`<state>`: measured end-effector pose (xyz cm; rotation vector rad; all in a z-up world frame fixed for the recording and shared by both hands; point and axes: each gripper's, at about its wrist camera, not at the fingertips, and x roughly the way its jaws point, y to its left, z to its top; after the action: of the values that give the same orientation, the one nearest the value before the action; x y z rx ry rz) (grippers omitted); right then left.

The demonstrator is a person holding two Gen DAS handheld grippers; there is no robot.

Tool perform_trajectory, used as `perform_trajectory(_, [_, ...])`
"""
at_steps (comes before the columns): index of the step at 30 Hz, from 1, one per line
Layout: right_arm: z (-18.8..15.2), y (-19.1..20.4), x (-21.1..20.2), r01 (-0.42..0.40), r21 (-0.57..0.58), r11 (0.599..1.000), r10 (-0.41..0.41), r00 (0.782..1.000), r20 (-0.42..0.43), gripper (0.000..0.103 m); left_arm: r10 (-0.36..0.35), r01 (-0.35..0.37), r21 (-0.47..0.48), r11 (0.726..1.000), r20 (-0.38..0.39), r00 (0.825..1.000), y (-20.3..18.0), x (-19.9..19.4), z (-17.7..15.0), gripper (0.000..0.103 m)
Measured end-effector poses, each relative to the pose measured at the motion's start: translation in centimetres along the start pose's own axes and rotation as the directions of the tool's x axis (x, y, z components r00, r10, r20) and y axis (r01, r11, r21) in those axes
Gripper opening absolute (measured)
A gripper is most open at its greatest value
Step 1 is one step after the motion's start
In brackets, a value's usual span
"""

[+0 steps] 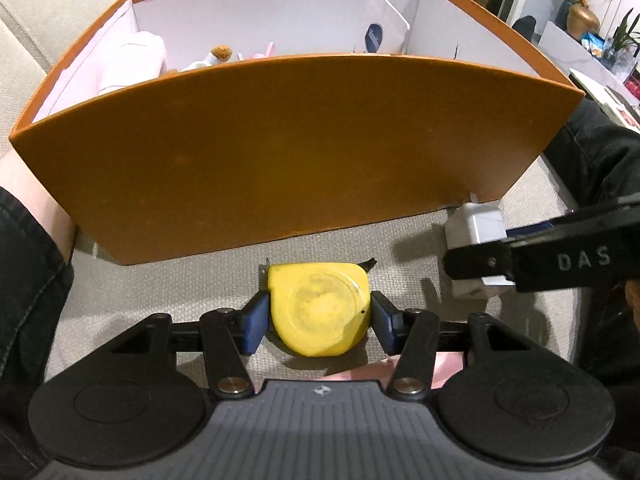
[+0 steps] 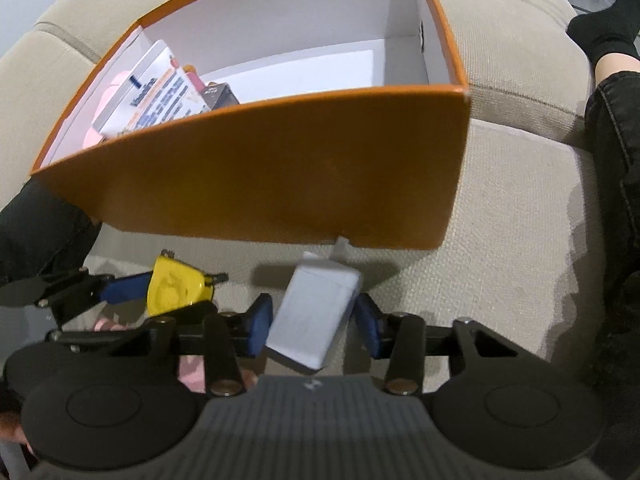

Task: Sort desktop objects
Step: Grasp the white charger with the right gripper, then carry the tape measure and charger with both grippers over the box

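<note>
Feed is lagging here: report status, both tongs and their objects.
Left tongs straddle yellow plastic tape measure, pads close. Right tongs around white rectangular charger block, grip unconfirmed. Orange cardboard box directly ahead.

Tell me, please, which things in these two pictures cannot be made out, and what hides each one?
- Left wrist view: most contents of the orange box, hidden by its near wall.
- Left wrist view: the white block, partly covered by the right gripper.
- Right wrist view: print on the card in the box, blurred.
- Right wrist view: the yellow tape measure, partly behind the left fingers.
</note>
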<state>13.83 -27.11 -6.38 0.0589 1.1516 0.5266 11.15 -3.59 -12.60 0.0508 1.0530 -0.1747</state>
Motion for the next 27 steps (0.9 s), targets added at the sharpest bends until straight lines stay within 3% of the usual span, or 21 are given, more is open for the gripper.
perform_trajectory(7, [-0.6, -1.3, -1.3, -0.047, 0.042, 0.998, 0.048, 0.999, -0.001, 0.039, -0.001, 0.001, -0.036, 0.999, 0.006, 1.0, 0.4, -1.2, -0.8, 0.061])
perform_trajectory(13, [-1.2, -2.0, -3.4, -0.137, 0.072, 0.988, 0.138, 0.99, -0.003, 0.037, -0.036, 0.039, -0.052, 0.998, 0.048, 0.998, 1.0, -4.2, -1.4, 0.061])
perform_trajectory(20, [-1.7, -0.9, -7.3, -0.202, 0.024, 0.979, 0.201, 0.979, 0.022, 0.037, -0.098, 0.101, -0.019, 0.995, 0.123, 0.988, 0.5, -8.8, -0.2, 0.061])
perform_trajectory(27, [-0.8, 1.6, -11.2, -0.206, -0.082, 0.975, 0.213, 0.974, 0.081, 0.037, -0.129, 0.127, 0.022, 0.992, 0.199, 0.972, -0.1, -11.1, 1.7, 0.061])
